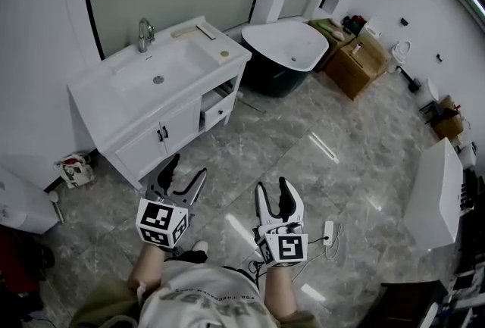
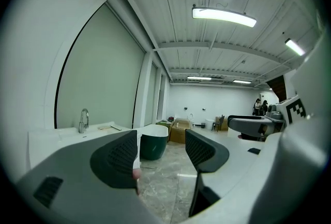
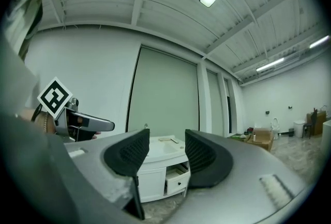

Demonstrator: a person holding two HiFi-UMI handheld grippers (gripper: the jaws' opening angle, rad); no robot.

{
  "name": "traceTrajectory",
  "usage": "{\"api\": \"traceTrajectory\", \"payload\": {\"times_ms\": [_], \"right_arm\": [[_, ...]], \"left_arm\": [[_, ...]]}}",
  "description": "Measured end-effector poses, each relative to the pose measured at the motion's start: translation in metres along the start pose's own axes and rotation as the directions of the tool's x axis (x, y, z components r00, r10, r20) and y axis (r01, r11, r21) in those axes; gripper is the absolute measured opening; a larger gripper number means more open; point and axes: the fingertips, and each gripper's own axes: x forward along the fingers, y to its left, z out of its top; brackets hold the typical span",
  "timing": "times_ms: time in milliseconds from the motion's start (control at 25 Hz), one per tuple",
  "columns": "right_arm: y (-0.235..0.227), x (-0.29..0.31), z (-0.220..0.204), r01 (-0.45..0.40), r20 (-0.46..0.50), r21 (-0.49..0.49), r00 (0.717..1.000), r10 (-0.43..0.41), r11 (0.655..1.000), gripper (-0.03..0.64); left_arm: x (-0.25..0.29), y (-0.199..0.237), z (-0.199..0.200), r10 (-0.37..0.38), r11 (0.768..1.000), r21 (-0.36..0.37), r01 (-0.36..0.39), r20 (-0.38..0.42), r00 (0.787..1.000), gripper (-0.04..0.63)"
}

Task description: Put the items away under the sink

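Our left tool (image 1: 189, 167) and right tool (image 1: 273, 184) both hover with jaws apart and nothing between them over the grey marble floor (image 1: 303, 129), near the white sink cabinet (image 1: 144, 146), whose small drawer (image 1: 218, 111) stands pulled out and whose surface (image 1: 212, 46) carries a few small pale items (image 1: 195, 31) beside the basin (image 1: 174, 61).

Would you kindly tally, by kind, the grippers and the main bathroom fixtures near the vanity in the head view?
Grippers: 2 (left gripper, right gripper)
Sink vanity: 1
Faucet: 1
Bathtub: 1
Total: 5
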Motion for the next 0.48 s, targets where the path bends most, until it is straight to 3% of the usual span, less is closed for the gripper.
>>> {"api": "traceTrajectory", "payload": {"times_ms": [480], "right_arm": [[-0.026, 0.095, -0.03, -0.034, -0.054, 0.011, 0.998, 0.035, 0.999, 0.206]], "left_arm": [[0.084, 0.04, -0.013, -0.009, 0.999, -0.032, 0.007, -0.054, 0.998, 0.284]]}}
